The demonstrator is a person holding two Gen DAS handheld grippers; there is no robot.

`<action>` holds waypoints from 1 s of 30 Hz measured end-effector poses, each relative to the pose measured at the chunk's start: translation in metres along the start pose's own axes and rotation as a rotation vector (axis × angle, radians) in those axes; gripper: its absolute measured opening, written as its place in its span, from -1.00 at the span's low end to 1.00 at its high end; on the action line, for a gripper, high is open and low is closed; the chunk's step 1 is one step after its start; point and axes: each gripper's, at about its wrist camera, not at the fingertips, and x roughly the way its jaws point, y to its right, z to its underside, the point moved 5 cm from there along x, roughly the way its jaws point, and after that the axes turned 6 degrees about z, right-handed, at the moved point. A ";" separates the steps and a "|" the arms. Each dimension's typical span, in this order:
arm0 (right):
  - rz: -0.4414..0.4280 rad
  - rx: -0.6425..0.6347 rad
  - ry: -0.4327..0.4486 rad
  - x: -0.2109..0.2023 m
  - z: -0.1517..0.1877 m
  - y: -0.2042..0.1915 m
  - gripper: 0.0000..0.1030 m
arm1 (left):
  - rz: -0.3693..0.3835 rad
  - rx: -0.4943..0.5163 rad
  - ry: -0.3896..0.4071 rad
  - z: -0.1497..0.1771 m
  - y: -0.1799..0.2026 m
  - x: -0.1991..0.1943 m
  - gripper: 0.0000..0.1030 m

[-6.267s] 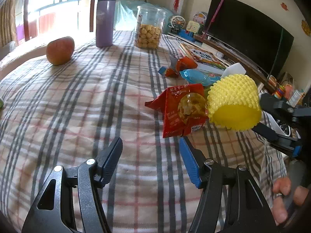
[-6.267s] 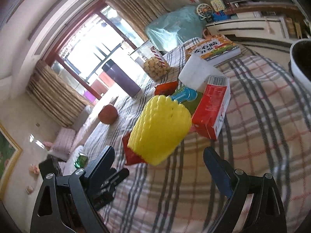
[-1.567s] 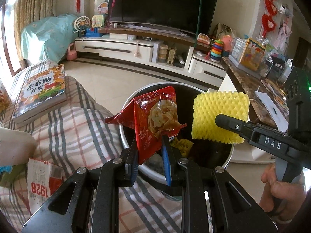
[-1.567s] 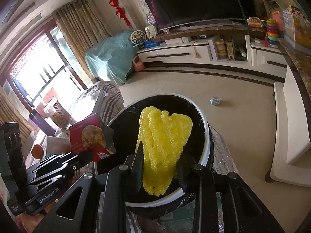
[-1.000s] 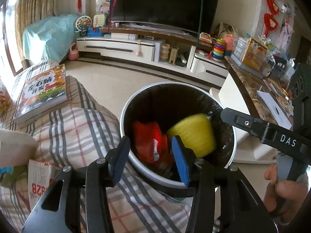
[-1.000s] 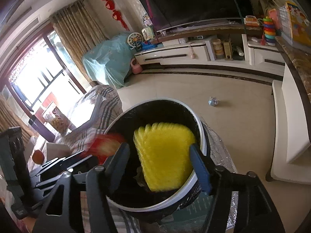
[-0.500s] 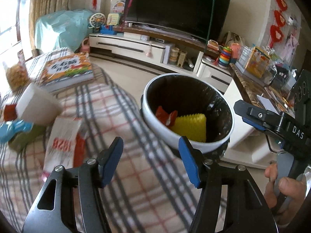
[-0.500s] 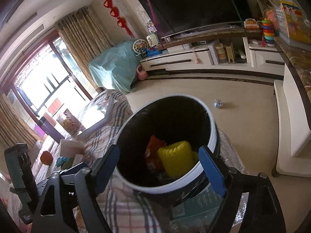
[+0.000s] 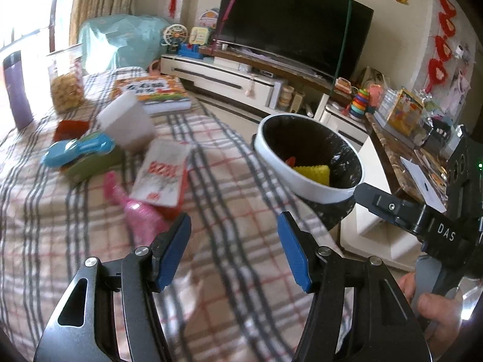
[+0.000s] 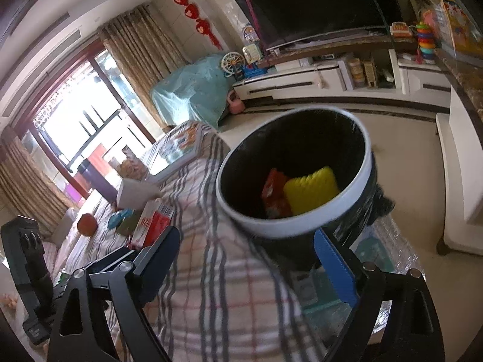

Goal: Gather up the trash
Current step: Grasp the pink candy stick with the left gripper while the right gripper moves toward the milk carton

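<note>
Both tools are released and empty: the left tool (image 9: 234, 252) and the right tool (image 10: 246, 256), whose jaws have just been widening. The yellow sponge (image 10: 311, 188) and red wrapper (image 10: 273, 194) lie in the bin (image 10: 366, 163).

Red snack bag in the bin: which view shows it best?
The right wrist view: it looks down into the bin, showing the red snack bag beside the yellow foam net. The left wrist view shows only a red sliver.

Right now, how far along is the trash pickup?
Done: the yellow foam net and red snack bag lie in the bin. In hand: nothing; both grippers are open and empty. Left: the red-and-white carton, pink wrapper and blue wrapper on the table.
</note>
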 end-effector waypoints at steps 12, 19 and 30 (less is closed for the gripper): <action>-0.038 -0.016 -0.048 0.004 0.034 -0.028 0.78 | -0.077 -0.093 -0.014 0.025 -0.048 -0.013 0.18; -0.047 -0.030 -0.058 0.007 0.044 -0.040 0.78 | -0.090 -0.108 -0.041 0.019 -0.058 0.008 0.27; -0.060 -0.053 -0.061 0.014 0.046 -0.059 0.78 | -0.091 -0.092 -0.055 0.022 -0.077 0.017 -0.62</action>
